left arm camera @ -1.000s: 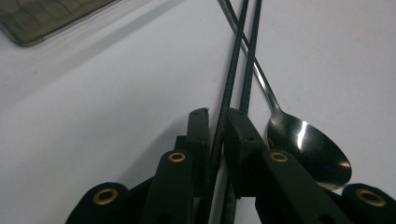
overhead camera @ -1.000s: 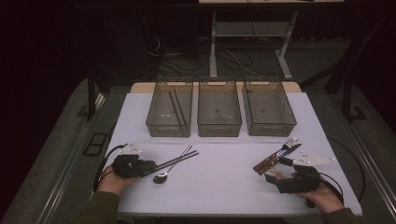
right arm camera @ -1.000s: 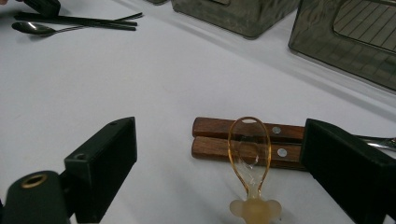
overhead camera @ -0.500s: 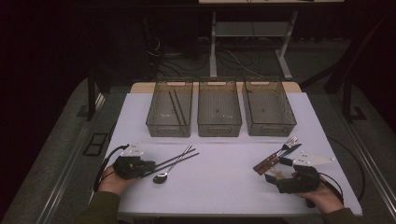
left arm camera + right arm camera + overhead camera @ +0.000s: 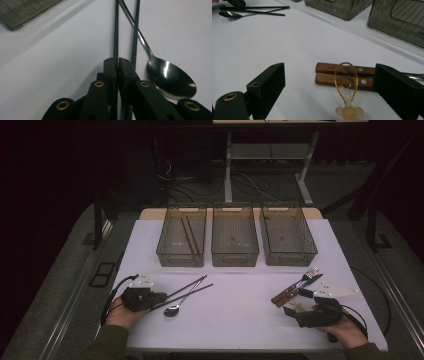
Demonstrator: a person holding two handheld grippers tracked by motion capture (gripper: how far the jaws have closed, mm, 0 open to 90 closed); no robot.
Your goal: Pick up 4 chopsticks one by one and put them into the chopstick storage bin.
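Near the white counter's (image 5: 240, 320) front-left corner, the left gripper (image 5: 117, 61) has just been closing and now pinches one thin black chopstick (image 5: 116, 30); its long axis runs straight ahead. The right gripper (image 5: 329, 82) gapes empty over an amber plastic spoon (image 5: 345, 82).

Left tongs (image 5: 159, 298) closed on a black chopstick (image 5: 187, 294) beside a spoon (image 5: 181, 301).

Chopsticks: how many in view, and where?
4. Two lie in the left bin at and. Two lie on the table by the spoon: one pinched in the left gripper, one beside it.
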